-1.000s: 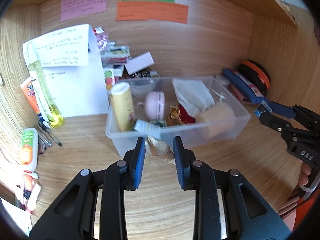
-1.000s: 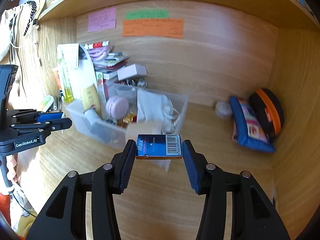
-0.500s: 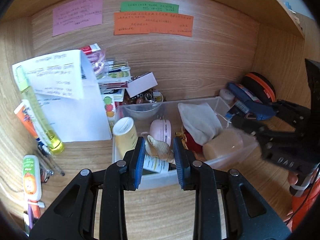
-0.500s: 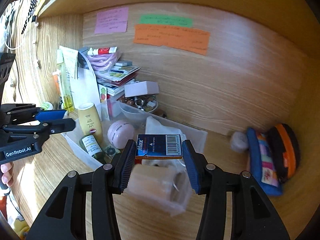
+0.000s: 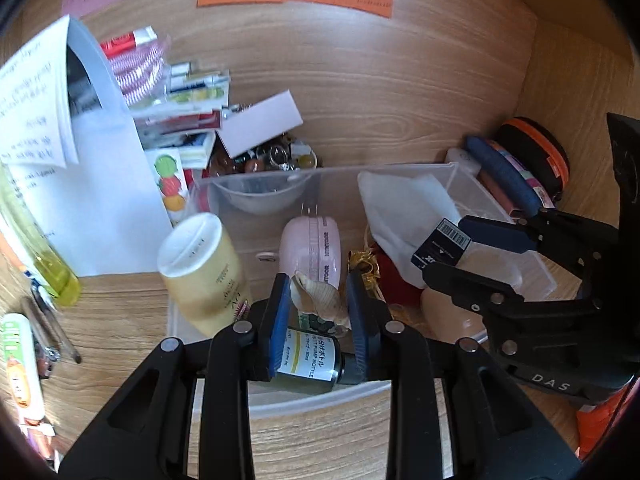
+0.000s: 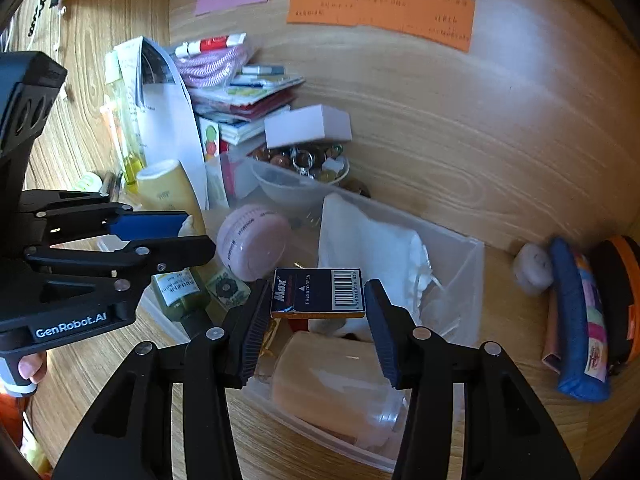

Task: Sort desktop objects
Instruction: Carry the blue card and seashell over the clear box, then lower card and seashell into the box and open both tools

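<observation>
My left gripper (image 5: 318, 300) is shut on a tan seashell (image 5: 318, 294) and holds it over the near left part of a clear plastic bin (image 5: 400, 168). My right gripper (image 6: 318, 300) is shut on a dark blue staple box (image 6: 318, 292) with a barcode, above the bin's (image 6: 472, 256) near right part. The right gripper (image 5: 452, 252) with the box (image 5: 442, 242) also shows in the left wrist view. The left gripper (image 6: 188, 236) shows in the right wrist view. The bin holds a yellow lotion bottle (image 5: 200, 272), a pink round case (image 5: 314, 240), a white cloth (image 5: 404, 208), a green pump bottle (image 5: 308, 360) and a beige roll (image 6: 332, 384).
A stack of booklets (image 6: 244, 96), a white box (image 6: 308, 126) and a bowl of trinkets (image 6: 304, 164) stand behind the bin. Papers (image 5: 72, 148) and tubes (image 5: 20, 372) lie at the left. A blue pouch (image 6: 576, 316) and an orange-black case (image 6: 620, 292) lie at the right wall.
Both grippers have moved forward and down over the bin, each still holding its object. The bin's contents now fill more of both views.
</observation>
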Motion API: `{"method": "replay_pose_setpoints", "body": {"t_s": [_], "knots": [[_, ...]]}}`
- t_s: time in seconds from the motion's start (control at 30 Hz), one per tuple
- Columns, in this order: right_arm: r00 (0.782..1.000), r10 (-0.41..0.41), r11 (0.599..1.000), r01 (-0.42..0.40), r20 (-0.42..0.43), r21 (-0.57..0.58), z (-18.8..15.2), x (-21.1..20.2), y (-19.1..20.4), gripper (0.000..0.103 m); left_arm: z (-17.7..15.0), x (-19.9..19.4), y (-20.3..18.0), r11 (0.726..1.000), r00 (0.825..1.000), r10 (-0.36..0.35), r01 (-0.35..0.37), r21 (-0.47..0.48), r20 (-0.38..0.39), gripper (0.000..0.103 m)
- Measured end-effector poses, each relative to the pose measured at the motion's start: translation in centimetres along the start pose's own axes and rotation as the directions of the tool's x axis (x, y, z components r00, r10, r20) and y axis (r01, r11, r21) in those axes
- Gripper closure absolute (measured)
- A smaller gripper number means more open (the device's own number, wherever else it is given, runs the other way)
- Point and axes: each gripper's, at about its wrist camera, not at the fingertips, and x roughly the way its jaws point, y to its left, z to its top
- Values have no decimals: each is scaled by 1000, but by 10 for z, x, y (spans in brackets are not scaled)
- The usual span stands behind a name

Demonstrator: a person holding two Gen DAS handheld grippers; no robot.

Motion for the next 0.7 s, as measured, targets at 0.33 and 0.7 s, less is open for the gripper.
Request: {"method": "replay_pose_setpoints", "body": {"t_s": [0.33,0.7], "knots": [[1000,3,1000,-3,-15,-13,-2,11,3,59,-4,9,-3,1000,1000,7,-7,18,-13,75],[1000,-18,999,18,11,-27,2,1,3,44,-2,-7,-2,998,996,53,-54,13,74,57]]}}
